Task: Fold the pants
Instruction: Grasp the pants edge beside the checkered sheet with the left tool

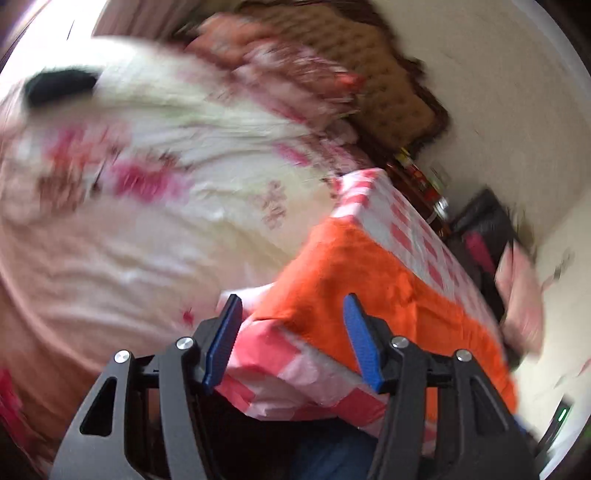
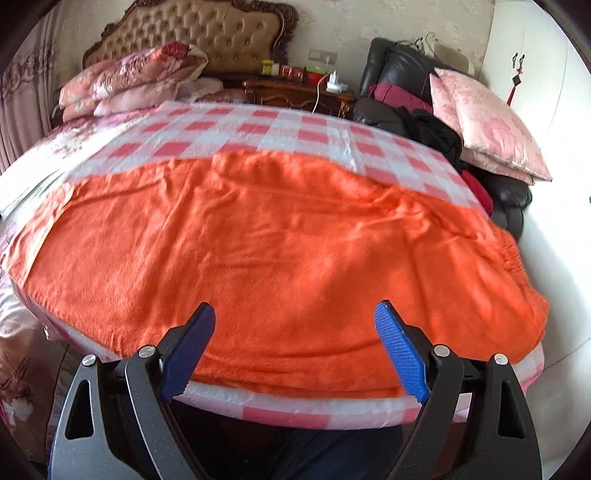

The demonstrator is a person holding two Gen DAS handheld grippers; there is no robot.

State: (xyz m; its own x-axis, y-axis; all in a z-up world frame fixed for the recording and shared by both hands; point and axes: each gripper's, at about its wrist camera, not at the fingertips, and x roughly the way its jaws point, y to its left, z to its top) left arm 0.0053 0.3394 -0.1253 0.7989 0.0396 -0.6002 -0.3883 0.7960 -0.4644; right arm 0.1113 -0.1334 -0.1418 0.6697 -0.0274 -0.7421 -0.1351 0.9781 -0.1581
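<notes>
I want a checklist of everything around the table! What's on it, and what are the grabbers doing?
Surface: checked cloth covering the table, with an orange blanket spread flat on it.
Job's things: pants: nothing seen.
Clutter: pink pillow and dark clothes on a black chair; folded quilts on the bed.
Grippers: left hand-held gripper open, at the blanket's corner, view blurred; right hand-held gripper open, over the blanket's near edge, holding nothing.
Cables: white cable at the nightstand.
Surroundings: tufted headboard, pale wall.
</notes>
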